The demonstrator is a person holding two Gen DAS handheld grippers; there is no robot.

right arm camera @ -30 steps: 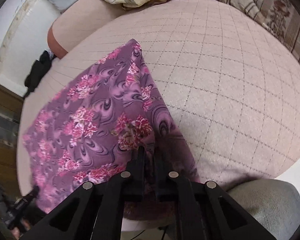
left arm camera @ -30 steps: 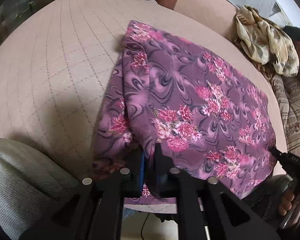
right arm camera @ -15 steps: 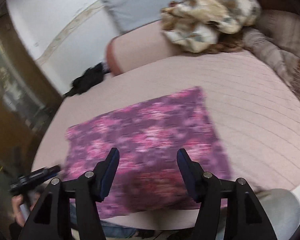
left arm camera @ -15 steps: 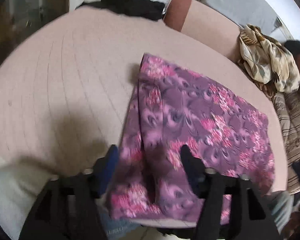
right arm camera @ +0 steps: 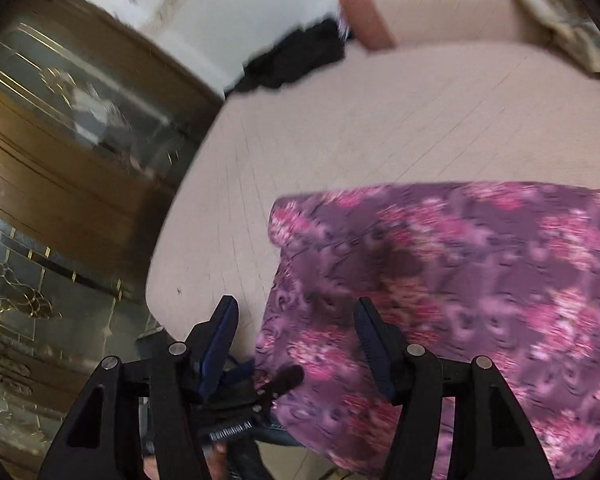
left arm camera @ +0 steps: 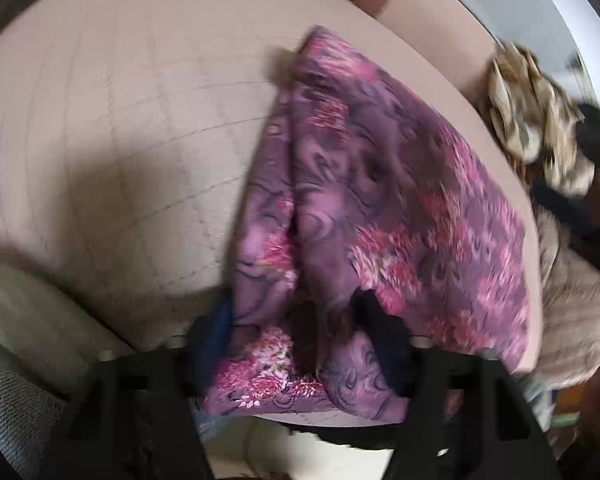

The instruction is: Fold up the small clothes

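Left wrist view shows the left hand-held gripper spread open astride the near edge of the purple floral fabric garment, seemingly lining up a grip there. Folded, softly creased, it fills the frame's centre on the beige quilted bed. The right hand-held gripper hovers open at its corner.

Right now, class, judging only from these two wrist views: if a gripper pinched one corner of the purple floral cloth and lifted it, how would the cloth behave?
The purple floral cloth would probably droop limply: it already lies in soft folds. It looks thin, so likely light. On the quilted cushion it may bunch rather than slide whole.
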